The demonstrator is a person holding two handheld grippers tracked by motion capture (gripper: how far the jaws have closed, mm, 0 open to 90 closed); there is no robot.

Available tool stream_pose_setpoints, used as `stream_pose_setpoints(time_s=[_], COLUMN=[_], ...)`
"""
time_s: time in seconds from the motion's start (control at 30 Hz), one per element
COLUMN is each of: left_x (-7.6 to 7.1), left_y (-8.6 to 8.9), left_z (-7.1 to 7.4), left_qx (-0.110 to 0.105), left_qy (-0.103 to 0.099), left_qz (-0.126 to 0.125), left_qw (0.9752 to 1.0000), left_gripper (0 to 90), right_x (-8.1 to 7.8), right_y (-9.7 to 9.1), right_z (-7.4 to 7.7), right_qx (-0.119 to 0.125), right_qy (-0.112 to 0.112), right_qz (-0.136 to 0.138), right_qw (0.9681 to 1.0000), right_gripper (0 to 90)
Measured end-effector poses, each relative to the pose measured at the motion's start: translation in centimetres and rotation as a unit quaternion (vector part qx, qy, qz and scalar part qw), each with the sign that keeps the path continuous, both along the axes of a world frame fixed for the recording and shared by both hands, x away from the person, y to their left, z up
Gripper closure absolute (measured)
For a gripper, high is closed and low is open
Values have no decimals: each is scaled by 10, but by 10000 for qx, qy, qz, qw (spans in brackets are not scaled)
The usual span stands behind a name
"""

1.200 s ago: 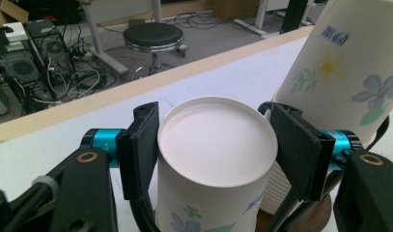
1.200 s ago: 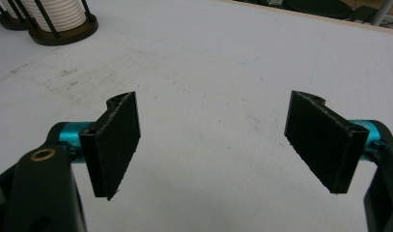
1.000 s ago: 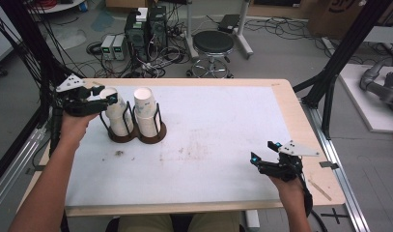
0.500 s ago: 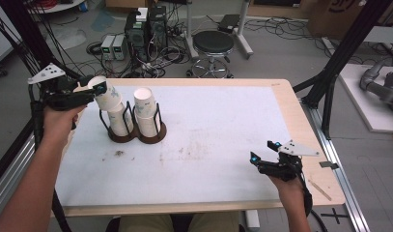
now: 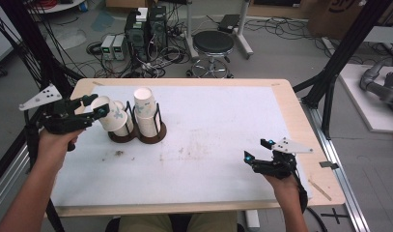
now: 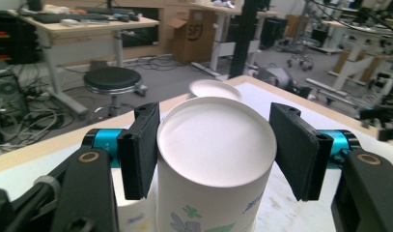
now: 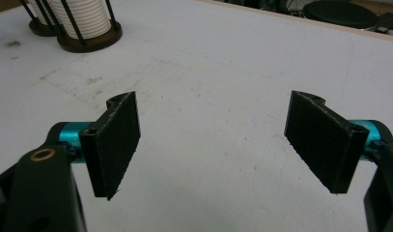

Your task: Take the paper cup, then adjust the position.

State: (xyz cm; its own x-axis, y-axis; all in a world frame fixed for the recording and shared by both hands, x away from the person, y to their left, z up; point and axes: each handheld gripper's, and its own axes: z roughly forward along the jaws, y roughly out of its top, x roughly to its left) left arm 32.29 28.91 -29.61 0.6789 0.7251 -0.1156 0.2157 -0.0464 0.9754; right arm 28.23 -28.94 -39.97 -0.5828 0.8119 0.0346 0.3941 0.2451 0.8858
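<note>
Although parked low at the rack a second earlier, had since risen and swung out toward the left edge with the left tongs (image 5: 96, 106), pressed onto the white, flower-printed paper cup (image 5: 111, 118) near its closed base. Held that cup upside down and tilted, its open mouth close beside the remaining cups in the left ring of the dark wire rack (image 5: 124, 137), seemingly not yet fully free. Seen along the left tongs' own view, gripped the cup with a black pad against each side, closed base facing the camera. Left the second stack of white paper cups (image 5: 145, 108) upright in the right ring, untouched. Kept the right tongs (image 5: 256, 150) spread wide and empty, low over the white-covered wooden counter (image 5: 223, 121) near its front right corner, unmoved across that second. Probably meant one cup being peeled from its stack; called next for a clean pull away, so that no neighbour came along.
</note>
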Motion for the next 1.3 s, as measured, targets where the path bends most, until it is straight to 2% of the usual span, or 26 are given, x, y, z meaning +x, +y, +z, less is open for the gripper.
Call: stream_pose_setpoints(time_s=[0.33,0.63,0.77,1.1,1.3], left_x=[-12,-13,-12,-10,-9], left_y=[-34,-80,-90,-118,-131], left_z=[-15,-30,-35,-41,-44], left_qx=[-41,74,36,150,197], left_qy=[-35,-50,-45,-68,-58], left_qz=[-622,-1166,-1278,-1630,-1779], left_qw=[9981,9931,9918,9865,9838], left_gripper=[376,375,375,375,375], right_x=[3,3,4,7,10], right_y=[12,26,30,52,69], right_z=[1,4,5,10,12], right_qx=[77,151,189,261,270], right_qy=[25,-3,1,-19,-10], right_qz=[288,842,1001,1568,1979], right_qw=[9996,9963,9948,9873,9799], right_gripper=[207,207,207,207,207])
